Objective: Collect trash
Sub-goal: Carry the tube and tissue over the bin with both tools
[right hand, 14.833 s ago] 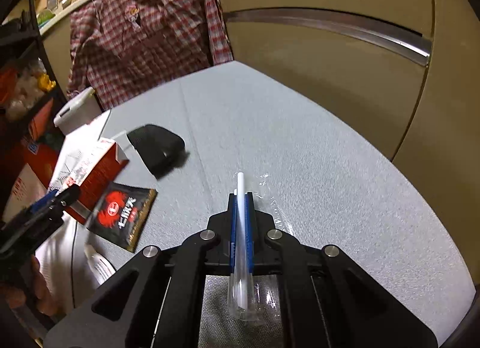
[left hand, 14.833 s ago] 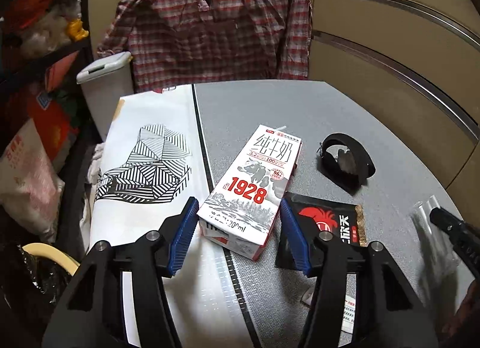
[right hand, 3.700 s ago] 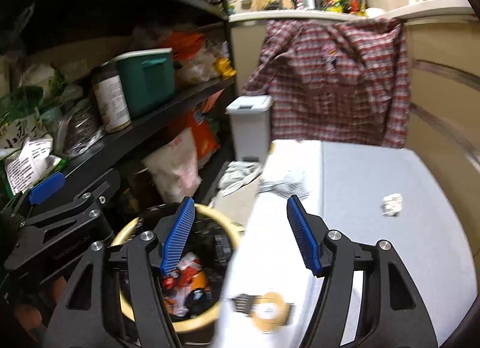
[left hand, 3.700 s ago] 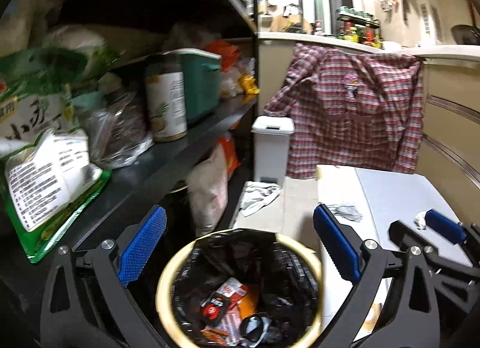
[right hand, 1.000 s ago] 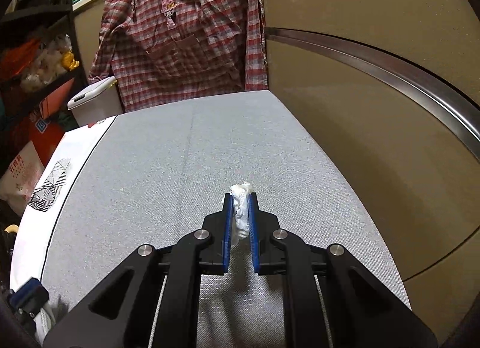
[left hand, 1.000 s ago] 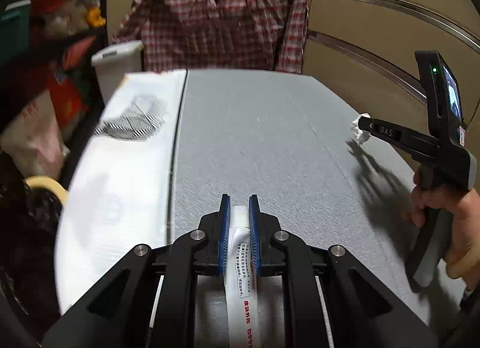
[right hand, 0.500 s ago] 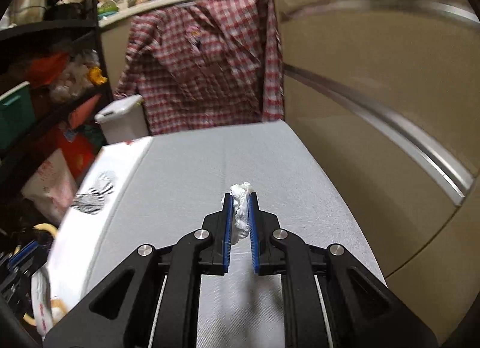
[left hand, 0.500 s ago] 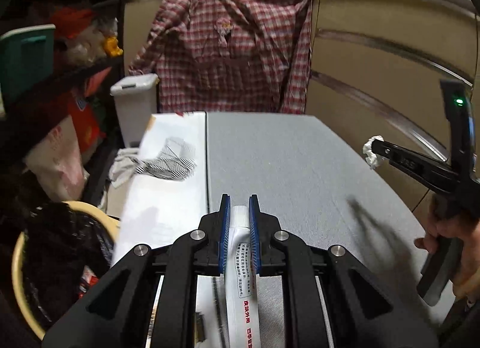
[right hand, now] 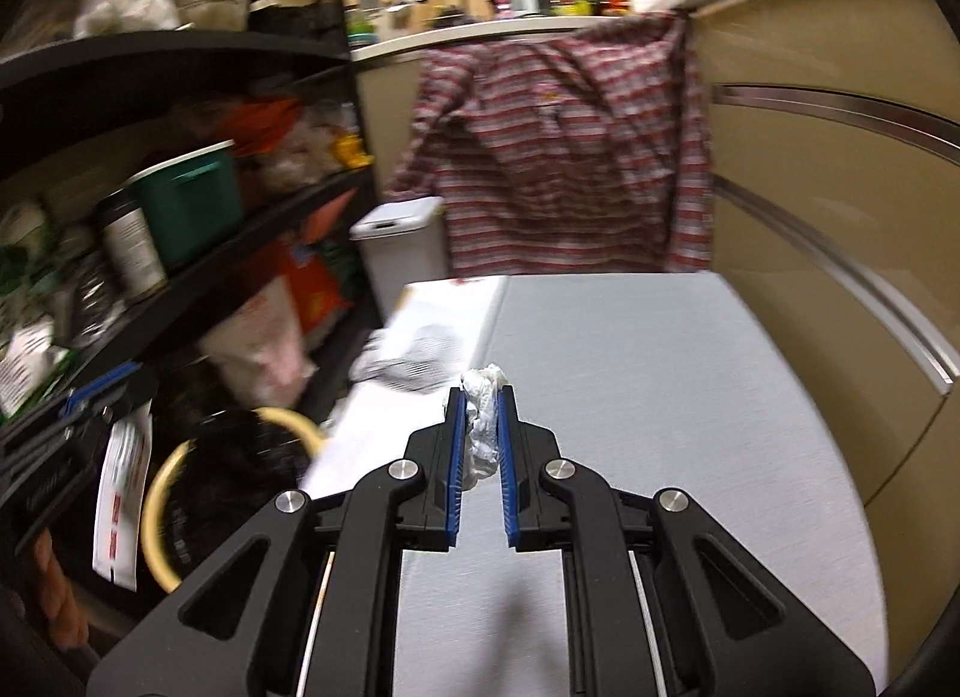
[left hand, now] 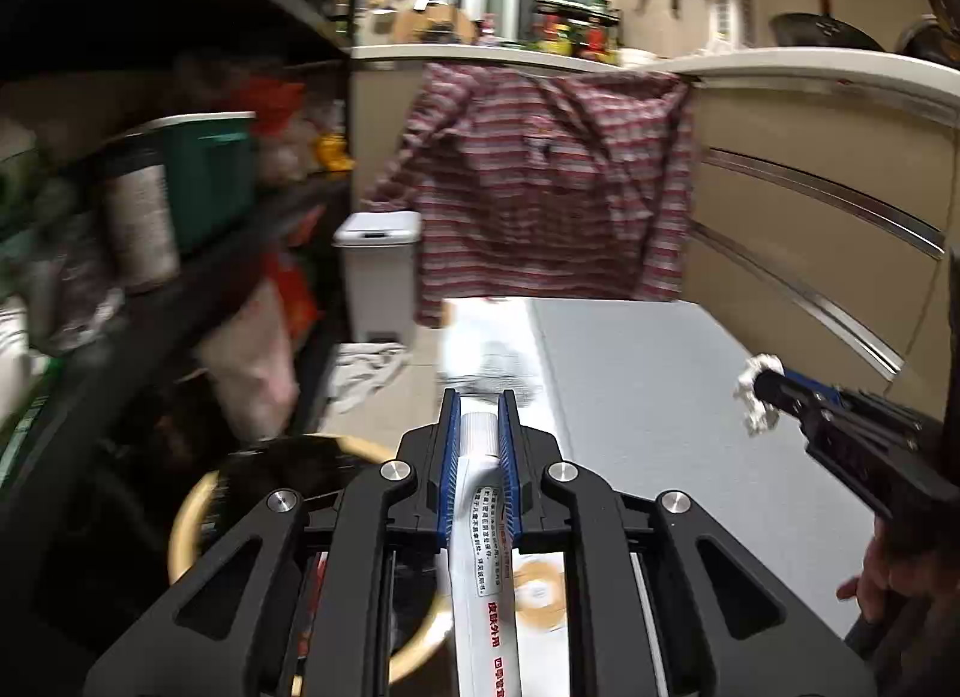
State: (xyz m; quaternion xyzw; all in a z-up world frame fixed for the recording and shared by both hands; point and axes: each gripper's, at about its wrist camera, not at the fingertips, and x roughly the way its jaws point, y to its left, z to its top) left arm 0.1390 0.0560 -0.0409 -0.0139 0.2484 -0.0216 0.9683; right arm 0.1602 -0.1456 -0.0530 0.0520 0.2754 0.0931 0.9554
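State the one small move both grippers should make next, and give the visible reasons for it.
Probably carry both on over the yellow-rimmed bin before letting go. The left gripper is shut on a white tube near its rim; the right gripper is shut on a crumpled tissue above the grey table, the bin to its left.

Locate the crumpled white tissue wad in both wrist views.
Left wrist view: tissue wad at right edge, mid-height, pinched at the tip of the right gripper over the grey table.
Right wrist view: centre, clamped between the blue fingers of that gripper.
Shared landmark: plaid shirt hanging behind the table.
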